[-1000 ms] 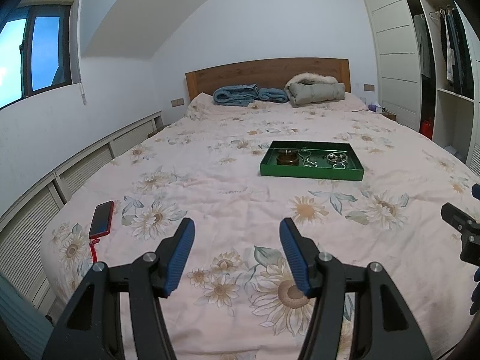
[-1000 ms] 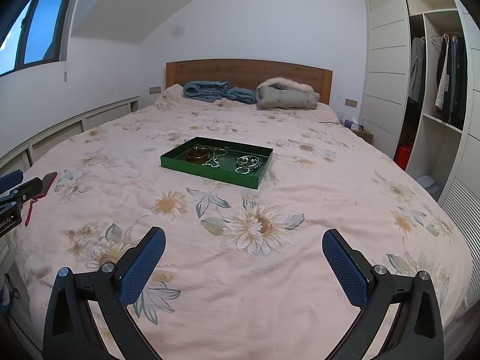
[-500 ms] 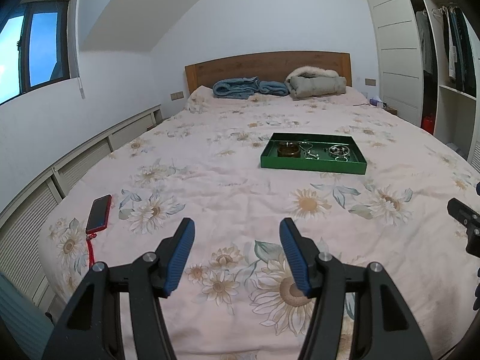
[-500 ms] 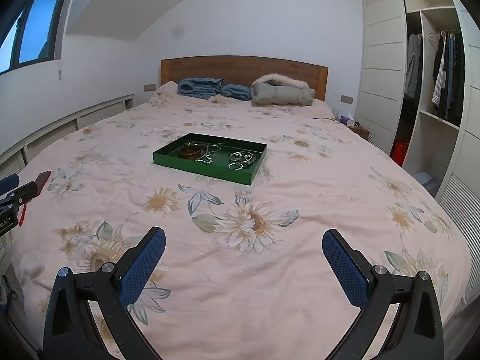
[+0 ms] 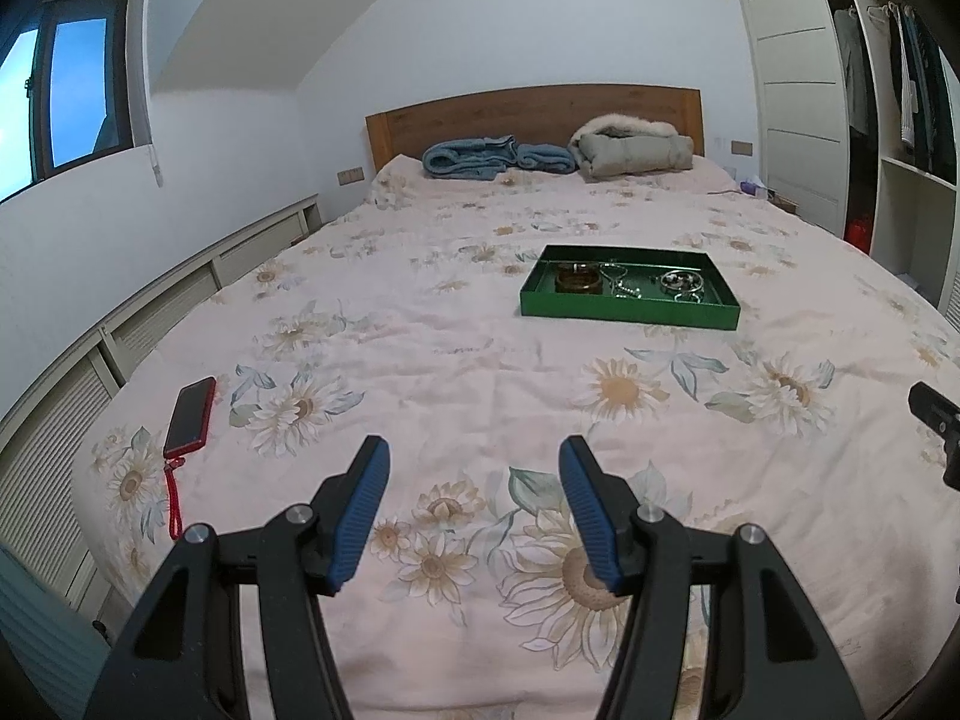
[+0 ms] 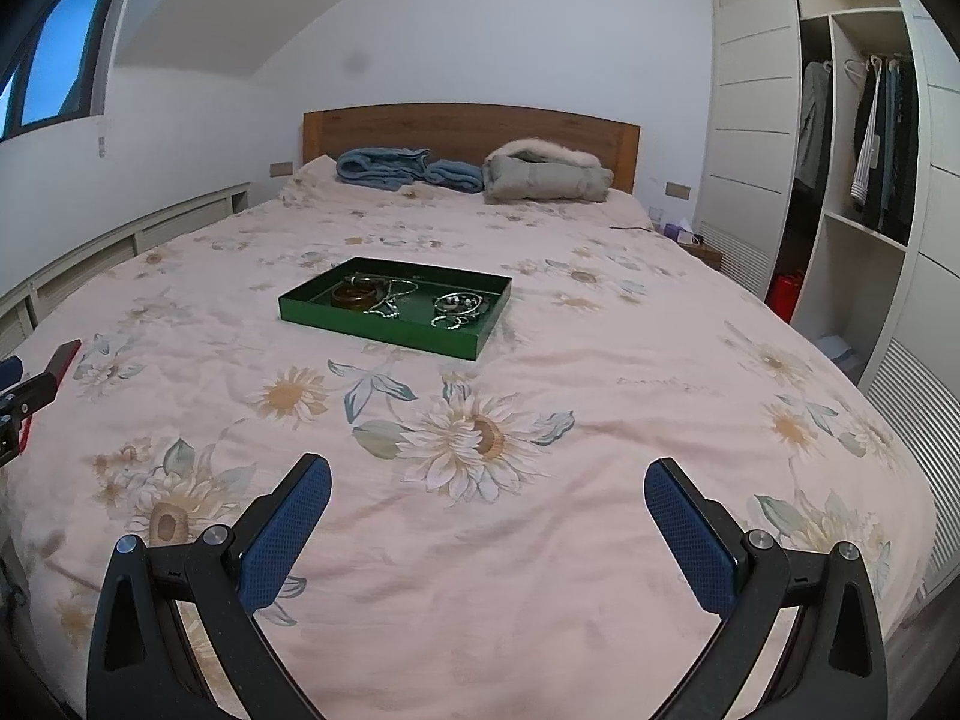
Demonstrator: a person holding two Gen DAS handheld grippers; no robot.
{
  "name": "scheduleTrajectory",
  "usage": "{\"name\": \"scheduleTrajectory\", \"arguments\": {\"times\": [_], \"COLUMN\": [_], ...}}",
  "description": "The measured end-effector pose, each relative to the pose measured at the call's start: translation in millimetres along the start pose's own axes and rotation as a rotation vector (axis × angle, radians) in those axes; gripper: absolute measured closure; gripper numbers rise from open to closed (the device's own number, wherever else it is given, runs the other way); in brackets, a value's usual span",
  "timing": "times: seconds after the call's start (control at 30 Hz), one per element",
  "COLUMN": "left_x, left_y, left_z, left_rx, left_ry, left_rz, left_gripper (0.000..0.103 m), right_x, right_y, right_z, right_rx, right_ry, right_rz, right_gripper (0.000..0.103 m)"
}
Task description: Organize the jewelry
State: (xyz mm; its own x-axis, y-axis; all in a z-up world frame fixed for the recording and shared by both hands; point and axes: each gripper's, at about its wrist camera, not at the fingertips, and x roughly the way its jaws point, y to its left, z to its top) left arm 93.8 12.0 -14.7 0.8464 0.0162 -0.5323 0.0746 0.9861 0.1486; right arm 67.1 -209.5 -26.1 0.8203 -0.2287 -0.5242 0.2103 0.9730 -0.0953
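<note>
Both tongs, left [image 5: 474,507] and right [image 6: 487,531], gape empty above the floral bedspread [image 6: 540,408]; well ahead lies a green rectangular tray [image 6: 384,327] holding silver chains [image 6: 393,300].

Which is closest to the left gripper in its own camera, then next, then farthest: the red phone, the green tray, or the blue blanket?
From the left gripper:
1. Red phone, near the bed's left edge.
2. Green tray, mid-bed, slightly right.
3. Blue blanket, by the headboard.
</note>
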Motion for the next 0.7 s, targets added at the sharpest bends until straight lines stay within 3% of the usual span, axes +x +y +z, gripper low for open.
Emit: {"name": "scheduleTrajectory", "arguments": {"times": [0.7], "left_x": [36], "left_y": [-5], "left_z": [-1], "left_rx": [0.008], "left_ry": [0.056], "left_rz": [0.006], "left_gripper": [0.046], "right_x": [33], "right_y": [-6], "right_z": [-4], "right_rx": [0.009], "right_ry": [0.052], "right_rz": [-0.015], "right_gripper": [0.000]}}
